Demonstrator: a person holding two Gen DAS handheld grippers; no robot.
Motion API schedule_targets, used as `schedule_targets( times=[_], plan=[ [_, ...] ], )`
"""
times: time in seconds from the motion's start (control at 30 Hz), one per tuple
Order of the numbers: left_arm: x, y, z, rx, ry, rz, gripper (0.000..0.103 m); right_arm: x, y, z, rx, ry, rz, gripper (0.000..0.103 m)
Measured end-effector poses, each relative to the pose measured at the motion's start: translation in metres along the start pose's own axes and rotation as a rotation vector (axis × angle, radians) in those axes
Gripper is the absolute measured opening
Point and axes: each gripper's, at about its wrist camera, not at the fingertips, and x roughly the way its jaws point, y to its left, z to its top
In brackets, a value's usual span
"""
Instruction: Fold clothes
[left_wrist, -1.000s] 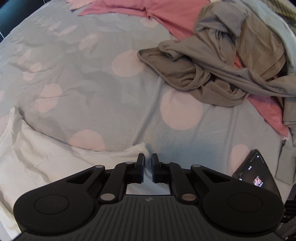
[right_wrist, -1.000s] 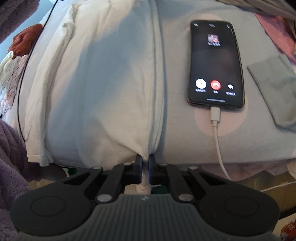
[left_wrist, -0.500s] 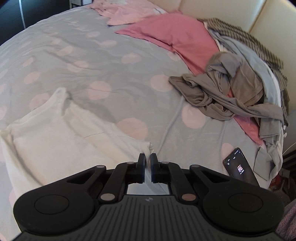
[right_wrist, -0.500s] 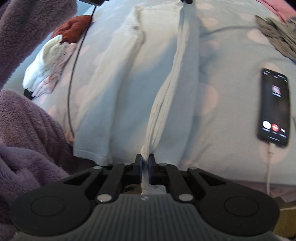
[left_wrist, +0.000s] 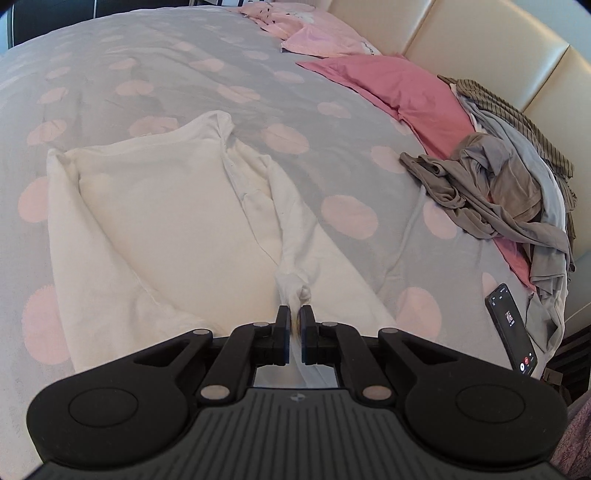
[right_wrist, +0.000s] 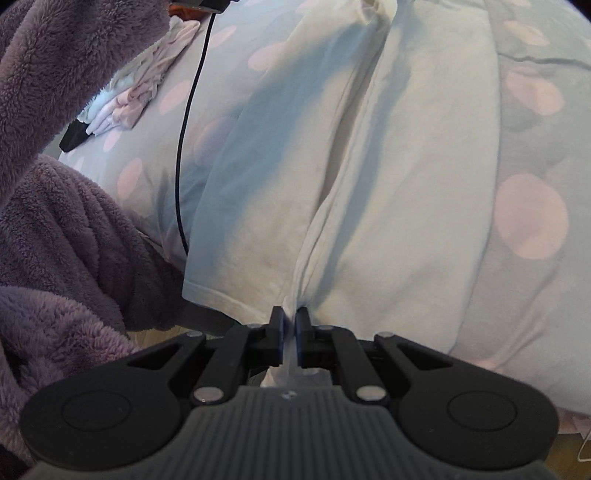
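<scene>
The white shirt (left_wrist: 173, 218) lies spread across the spotted bed cover (left_wrist: 332, 147), one long side gathered up into a raised ridge. The left gripper (left_wrist: 294, 318) pinches a bunched corner of that ridge, fingers (left_wrist: 283, 322) drawn narrow with white fabric squeezed between them. At the other end of the garment, the right gripper (right_wrist: 290, 320) clamps the hem near the bed's edge, cloth pressed between its closed fingers (right_wrist: 276, 322), and the white shirt (right_wrist: 369, 184) stretches away from it in a long crease. Out to the side, a heap of grey-brown clothes (left_wrist: 491, 188) sits on a pink pillow (left_wrist: 402, 92) by the cream headboard (left_wrist: 498, 44). A phone (left_wrist: 511, 328) with its screen lit rests near the bed's corner. In the right view, a purple fleece sleeve (right_wrist: 62, 74) fills the left side, a black cable (right_wrist: 184, 140) crosses the cover, and a small pile of pale laundry (right_wrist: 129, 96) lies beyond it.
</scene>
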Motion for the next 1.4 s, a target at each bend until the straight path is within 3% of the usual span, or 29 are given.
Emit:
schedule_targets(
  times=[0.4,0.53,0.6,0.63,0.7,0.93,1.2,1.3,1.4],
  plan=[
    [0.013,0.02,-0.021,0.018,0.01,0.036,0.003,0.026,0.014,0.012,-0.06,0.07,-0.041,0.009],
    [-0.001,0.019,-0.025,0.007,-0.031,0.056,0.009,0.024,0.016,0.004,-0.071,0.089,-0.067,0.013],
    [-0.014,0.017,-0.029,0.003,-0.048,0.07,0.014,0.02,0.015,-0.002,-0.059,0.093,-0.06,0.02],
    [-0.021,0.014,-0.033,0.008,-0.059,0.077,0.016,0.018,0.015,-0.006,-0.052,0.094,-0.055,0.031],
    [-0.036,0.008,-0.043,0.023,-0.069,0.087,0.017,0.009,0.012,-0.015,-0.035,0.079,-0.056,0.037],
    [-0.083,-0.017,-0.108,0.034,-0.001,0.108,0.021,-0.012,-0.02,-0.037,0.061,-0.011,-0.07,0.039],
    [-0.116,-0.044,-0.213,-0.011,0.2,-0.002,0.023,-0.014,-0.072,-0.05,0.16,-0.087,-0.024,0.05],
    [-0.118,-0.055,-0.245,-0.027,0.242,-0.022,0.024,-0.009,-0.085,-0.053,0.186,-0.103,0.014,0.047],
    [-0.111,-0.065,-0.262,-0.016,0.25,-0.032,0.024,-0.005,-0.082,-0.053,0.174,-0.103,0.012,0.013]
  ],
)
